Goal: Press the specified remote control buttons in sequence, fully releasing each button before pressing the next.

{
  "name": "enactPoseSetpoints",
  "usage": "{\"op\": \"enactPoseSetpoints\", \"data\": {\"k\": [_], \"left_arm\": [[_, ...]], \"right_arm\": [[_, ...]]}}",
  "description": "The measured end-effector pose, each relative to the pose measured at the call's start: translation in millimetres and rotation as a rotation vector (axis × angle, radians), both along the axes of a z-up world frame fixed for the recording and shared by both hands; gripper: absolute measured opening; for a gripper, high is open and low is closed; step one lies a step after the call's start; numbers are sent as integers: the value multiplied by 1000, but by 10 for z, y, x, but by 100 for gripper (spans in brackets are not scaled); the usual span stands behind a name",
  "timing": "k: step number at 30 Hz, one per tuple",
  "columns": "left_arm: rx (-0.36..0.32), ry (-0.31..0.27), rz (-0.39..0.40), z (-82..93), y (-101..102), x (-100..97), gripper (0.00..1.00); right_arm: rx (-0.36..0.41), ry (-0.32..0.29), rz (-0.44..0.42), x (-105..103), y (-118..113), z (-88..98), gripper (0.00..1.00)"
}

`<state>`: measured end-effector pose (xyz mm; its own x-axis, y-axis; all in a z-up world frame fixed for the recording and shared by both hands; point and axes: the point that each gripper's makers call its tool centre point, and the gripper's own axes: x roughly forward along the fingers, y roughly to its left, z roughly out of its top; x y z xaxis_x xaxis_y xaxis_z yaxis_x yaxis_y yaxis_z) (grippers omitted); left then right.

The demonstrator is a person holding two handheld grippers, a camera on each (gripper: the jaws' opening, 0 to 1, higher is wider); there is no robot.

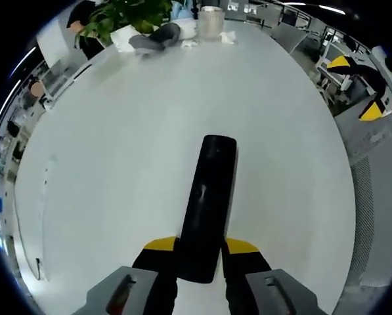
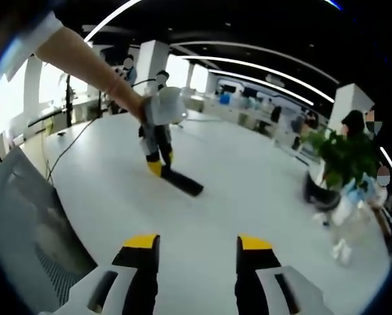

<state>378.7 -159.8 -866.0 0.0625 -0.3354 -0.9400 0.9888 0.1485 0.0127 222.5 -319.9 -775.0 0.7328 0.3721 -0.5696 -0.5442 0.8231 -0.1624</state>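
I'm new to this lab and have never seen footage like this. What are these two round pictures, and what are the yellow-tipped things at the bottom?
Each picture comes from a fisheye camera that rides on a hand-held tool; a person holds one in each hand. The yellow-tipped prongs are each tool's two jaws. In the left gripper view, the left tool is shut on a black remote control above a white table. At the table's far end stand a potted plant and a glass jar. In the right gripper view, the right tool is open and holds nothing; across the table you see the person's arm holding the left tool with the remote.
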Motion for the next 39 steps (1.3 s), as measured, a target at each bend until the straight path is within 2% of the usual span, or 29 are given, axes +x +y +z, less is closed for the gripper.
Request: {"op": "enactPoseSetpoints", "data": {"k": [13,24,28,34,39], "left_arm": [[5,2,-25,1,4,-40,24],[-33,-1,-3,7,10,-52,24],[-42,-5,-30,10,2,-61,24],[-69,-13,-30,15,12,-60,24],[-51,-22,-40,13,-9,-79,24]], "right_arm": [[-17,5,14,-17,16,-21,39],[-6,2,32,-24,51,-5,37],[-24,17,42,-36,57,-44,36],[-50,33,34,-41,22,-87,36],[-45,44,43,-49,35,-103,36]]}}
